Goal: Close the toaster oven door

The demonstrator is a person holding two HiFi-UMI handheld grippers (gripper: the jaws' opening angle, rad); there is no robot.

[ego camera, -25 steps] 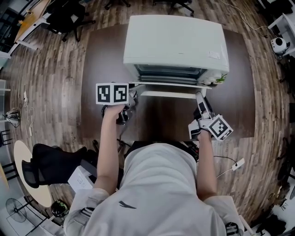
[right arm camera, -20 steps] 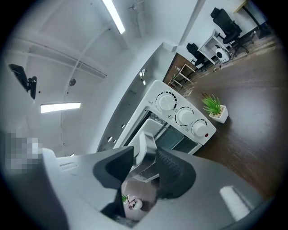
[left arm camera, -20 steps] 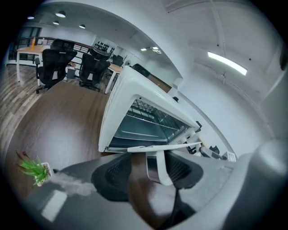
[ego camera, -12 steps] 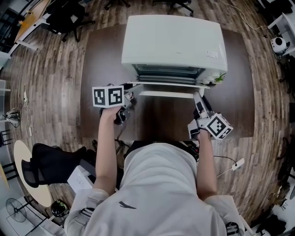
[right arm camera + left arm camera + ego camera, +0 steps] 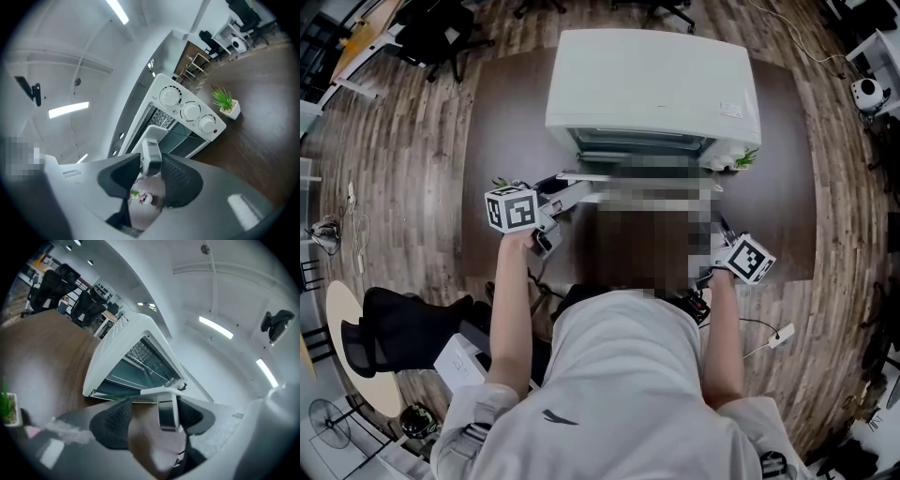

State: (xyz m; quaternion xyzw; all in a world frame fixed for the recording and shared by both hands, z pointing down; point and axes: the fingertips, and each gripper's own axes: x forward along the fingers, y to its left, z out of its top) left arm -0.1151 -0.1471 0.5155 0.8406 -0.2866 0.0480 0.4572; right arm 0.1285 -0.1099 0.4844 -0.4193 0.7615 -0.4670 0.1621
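Toaster oven (image 5: pixel 653 80) label (image 5: pixel 734 111) at 3 o'clock – unreadable; left gripper (image 5: pixel 154 414) fingers (image 5: pixel 112 423) just spreading round door handle (image 5: pixel 167 416) – right gripper (image 5: pixel 151 168) fingers closing, pinching it

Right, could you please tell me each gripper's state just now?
Left gripper: open, tongs just widening around the door handle.
Right gripper: tongs just closed onto the door handle.

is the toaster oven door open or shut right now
Open: the door stands swung out from the toaster oven's front, and the wire rack inside shows uncovered.
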